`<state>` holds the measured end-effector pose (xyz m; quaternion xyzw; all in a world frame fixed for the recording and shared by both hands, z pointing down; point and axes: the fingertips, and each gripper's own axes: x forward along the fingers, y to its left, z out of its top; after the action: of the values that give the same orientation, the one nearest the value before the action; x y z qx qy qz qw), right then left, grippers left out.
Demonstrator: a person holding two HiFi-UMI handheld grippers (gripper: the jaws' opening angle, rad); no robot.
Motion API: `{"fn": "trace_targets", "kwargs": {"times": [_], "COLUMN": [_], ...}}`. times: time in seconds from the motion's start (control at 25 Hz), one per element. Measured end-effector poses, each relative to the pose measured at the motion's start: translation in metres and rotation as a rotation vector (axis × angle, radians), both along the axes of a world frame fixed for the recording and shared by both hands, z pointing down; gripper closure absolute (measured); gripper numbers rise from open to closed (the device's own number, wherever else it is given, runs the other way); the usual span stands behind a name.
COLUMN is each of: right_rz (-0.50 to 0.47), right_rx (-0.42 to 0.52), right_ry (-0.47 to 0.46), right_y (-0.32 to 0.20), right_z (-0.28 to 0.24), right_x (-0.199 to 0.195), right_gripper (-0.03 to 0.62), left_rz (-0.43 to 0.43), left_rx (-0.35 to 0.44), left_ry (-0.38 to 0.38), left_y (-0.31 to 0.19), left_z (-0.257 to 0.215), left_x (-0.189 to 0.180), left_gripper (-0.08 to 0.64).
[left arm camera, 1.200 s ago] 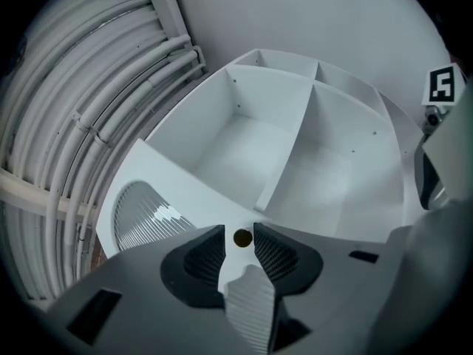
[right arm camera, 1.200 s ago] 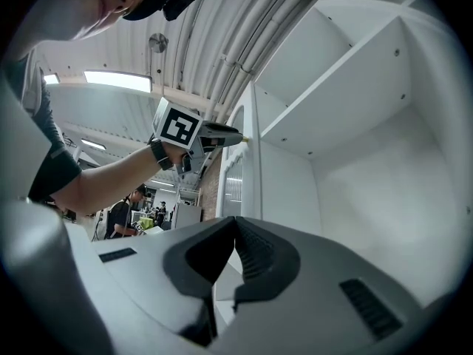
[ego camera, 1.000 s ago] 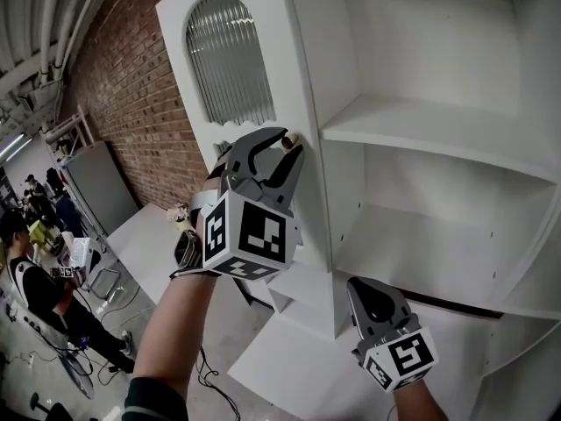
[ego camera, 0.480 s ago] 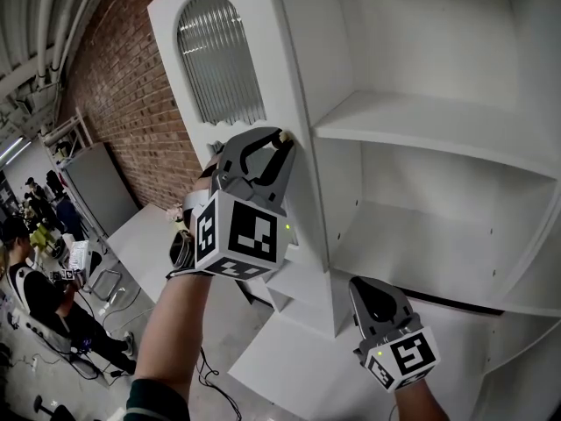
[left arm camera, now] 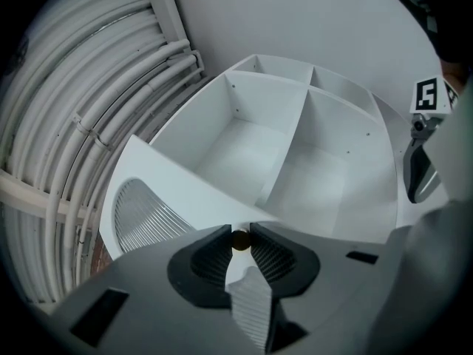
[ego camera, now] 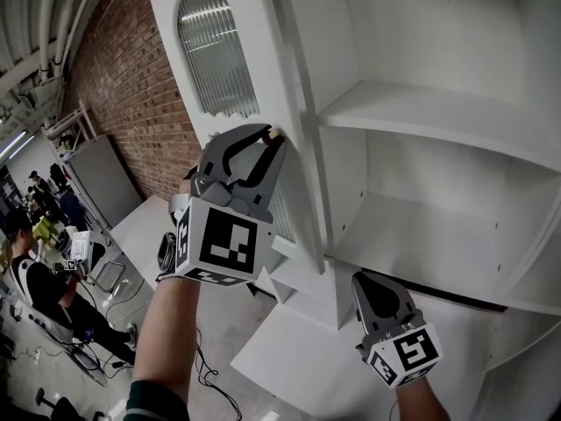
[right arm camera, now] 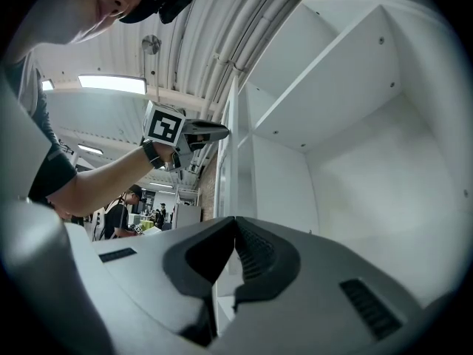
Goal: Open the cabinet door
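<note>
A white cabinet door [ego camera: 263, 77] with an arched ribbed-glass window [ego camera: 209, 51] stands swung wide out from the open cabinet. My left gripper [ego camera: 270, 137] is shut on the door's small round knob [ego camera: 273, 133]; in the left gripper view the knob [left arm camera: 240, 239] sits pinched between the ribbed pads. My right gripper [ego camera: 372, 289] hangs low in front of the cabinet's bottom shelf, jaws shut with nothing in them. In the right gripper view the door's edge [right arm camera: 230, 135] and my left gripper [right arm camera: 219, 132] show at upper left.
White shelves [ego camera: 421, 117] fill the open cabinet, all bare. A brick wall [ego camera: 123, 86] runs behind the door. White tables [ego camera: 145, 235] stand below left, and people [ego camera: 31, 270] sit at far left. Pipes [left arm camera: 89, 124] run along the ceiling.
The door has swung a little further open to the left, with my left gripper moving left along with the knob. The right gripper stayed nearly still.
</note>
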<state>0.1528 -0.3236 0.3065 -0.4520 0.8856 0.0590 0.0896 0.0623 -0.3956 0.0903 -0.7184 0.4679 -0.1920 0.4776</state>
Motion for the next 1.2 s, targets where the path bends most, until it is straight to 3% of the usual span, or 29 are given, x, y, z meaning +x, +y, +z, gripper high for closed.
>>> {"fn": "trace_targets", "kwargs": {"times": [0.48,1.2], "right_rz": [0.006,0.074], "right_rx": [-0.011,0.006], "right_ry": [0.003,0.039], "right_y": [0.011,0.042], "right_z": [0.002,-0.008], "right_x": [-0.031,-0.114], "right_gripper": [0.588,0.588], "left_rz": [0.099,0.251], "left_rx": [-0.017,-0.010], "left_ry": [0.031,0.017], "left_y": [0.044,0.099], "left_z": [-0.001,0.002], "left_x": [-0.035,-0.126], "left_gripper": [0.480,0.476]}}
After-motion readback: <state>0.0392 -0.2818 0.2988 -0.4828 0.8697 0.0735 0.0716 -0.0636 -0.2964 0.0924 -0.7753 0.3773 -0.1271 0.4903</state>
